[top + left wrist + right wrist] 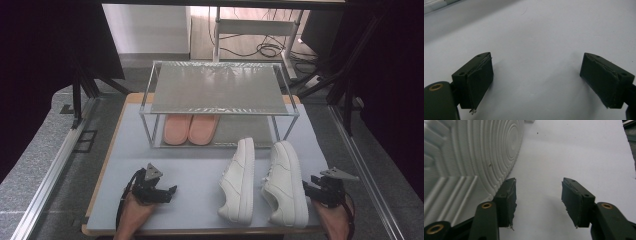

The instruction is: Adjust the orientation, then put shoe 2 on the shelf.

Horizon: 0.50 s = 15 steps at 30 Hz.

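Near edge of the table: two forearms come in from the bottom, each hand holding a gripper low over the mat. Left gripper (172, 190) sits near-left, angled right toward the shoes, jaws spread wide with nothing but bare mat between them. Right gripper (303, 186) sits near-right, pointing left at the right white sneaker (286, 182) — jaws roughly half open, nothing gripped. In the right gripper view one jaw tip lies just beside the ribbed white sole; contact can't be confirmed.

Both sneakers lie tipped on their sides, toes toward the far end. Left white sneaker (239, 180) is just beside the right one, a narrow gap between them. Both are on the near-right part of the mat, in front of the rack.

Surface: pale grey mat (195, 170) on a wood-edged table (120, 125). Far centre — a two-tier metal shoe rack (217, 90), top shelf bare, pink slippers (190, 129) side by side on the lower shelf at left.

Room: dark curtains left and right, grey carpet, aluminium rails along both sides, a white desk frame and loose cables on the floor at the far end.
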Each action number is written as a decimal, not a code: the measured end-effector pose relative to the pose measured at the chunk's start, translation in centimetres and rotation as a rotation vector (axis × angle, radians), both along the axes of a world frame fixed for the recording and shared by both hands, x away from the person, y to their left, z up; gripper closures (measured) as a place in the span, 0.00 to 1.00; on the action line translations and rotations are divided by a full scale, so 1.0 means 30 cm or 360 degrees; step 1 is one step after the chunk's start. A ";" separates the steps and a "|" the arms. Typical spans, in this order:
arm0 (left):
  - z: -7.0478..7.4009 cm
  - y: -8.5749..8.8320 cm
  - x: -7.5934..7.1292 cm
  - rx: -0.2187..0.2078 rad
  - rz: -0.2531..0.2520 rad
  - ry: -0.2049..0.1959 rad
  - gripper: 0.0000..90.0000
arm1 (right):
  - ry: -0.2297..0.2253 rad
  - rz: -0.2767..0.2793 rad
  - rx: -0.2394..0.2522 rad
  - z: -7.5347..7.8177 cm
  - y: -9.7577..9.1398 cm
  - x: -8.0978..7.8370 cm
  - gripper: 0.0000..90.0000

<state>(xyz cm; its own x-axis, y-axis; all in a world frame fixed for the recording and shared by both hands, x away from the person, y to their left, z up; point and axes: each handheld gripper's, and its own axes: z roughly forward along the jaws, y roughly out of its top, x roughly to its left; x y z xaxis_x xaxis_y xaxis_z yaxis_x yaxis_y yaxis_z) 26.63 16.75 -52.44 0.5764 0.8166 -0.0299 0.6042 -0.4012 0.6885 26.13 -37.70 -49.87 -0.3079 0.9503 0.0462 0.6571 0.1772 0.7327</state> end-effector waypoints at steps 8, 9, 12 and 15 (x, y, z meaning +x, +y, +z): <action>0.001 0.003 0.001 0.0001 -0.0002 0.0005 0.13 | 0.0021 0.0058 0.0020 0.040 -0.006 -0.010 0.69; 0.001 0.003 0.001 0.0004 -0.0005 0.0007 0.13 | 0.0022 0.0081 0.0017 0.050 -0.004 -0.011 0.70; 0.001 0.003 0.001 0.0003 -0.0004 0.0006 0.13 | 0.0020 0.0089 0.0005 0.059 0.000 -0.013 0.72; 0.001 0.003 0.001 -0.0001 -0.0001 0.0006 0.13 | 0.0022 0.0069 0.0030 0.068 -0.002 -0.013 0.75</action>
